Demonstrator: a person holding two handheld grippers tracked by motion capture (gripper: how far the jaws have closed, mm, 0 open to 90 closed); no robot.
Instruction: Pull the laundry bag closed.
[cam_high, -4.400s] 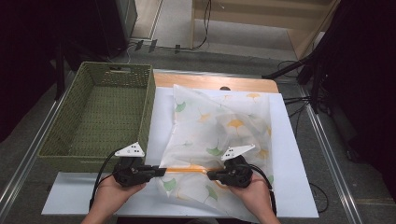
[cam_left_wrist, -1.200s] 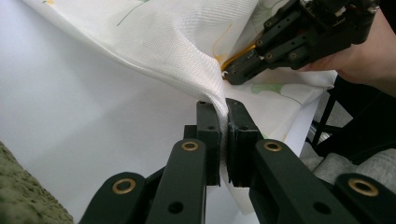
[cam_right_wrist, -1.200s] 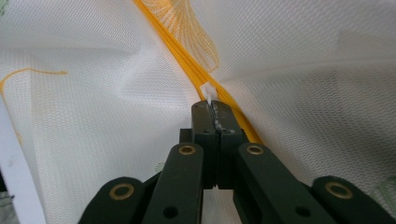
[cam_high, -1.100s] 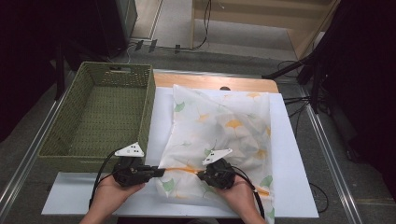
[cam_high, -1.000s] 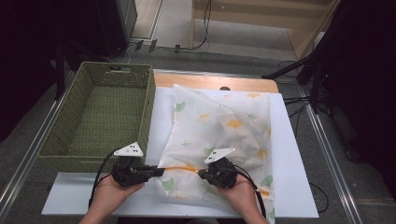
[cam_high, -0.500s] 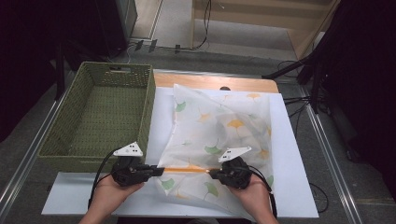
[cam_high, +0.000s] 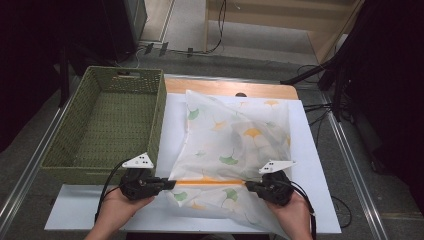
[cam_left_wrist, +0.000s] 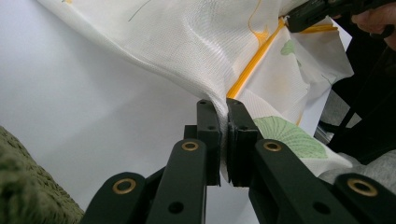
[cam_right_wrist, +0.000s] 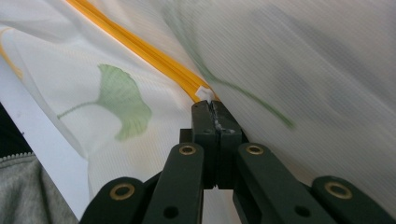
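A white board (cam_high: 310, 150) covers the table, with a green woven basket (cam_high: 107, 125) on its left side; nothing shows inside it. Beside it lies a leaf-printed pillowcase (cam_high: 235, 145) with an orange zipper (cam_high: 207, 183). The left gripper (cam_high: 167, 184) pinches the fabric; the right gripper (cam_high: 248, 185) pinches the zipper pull. No writing is legible.

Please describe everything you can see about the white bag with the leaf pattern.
The bag is thin, half-transparent white mesh fabric printed with green and yellow ginkgo leaves. An orange zipper runs across its near end. It lies loose and wrinkled on the white sheet, right of the green basket. The left tool is shut on the fabric at one zipper end, and the right tool is shut on the small white zipper pull.
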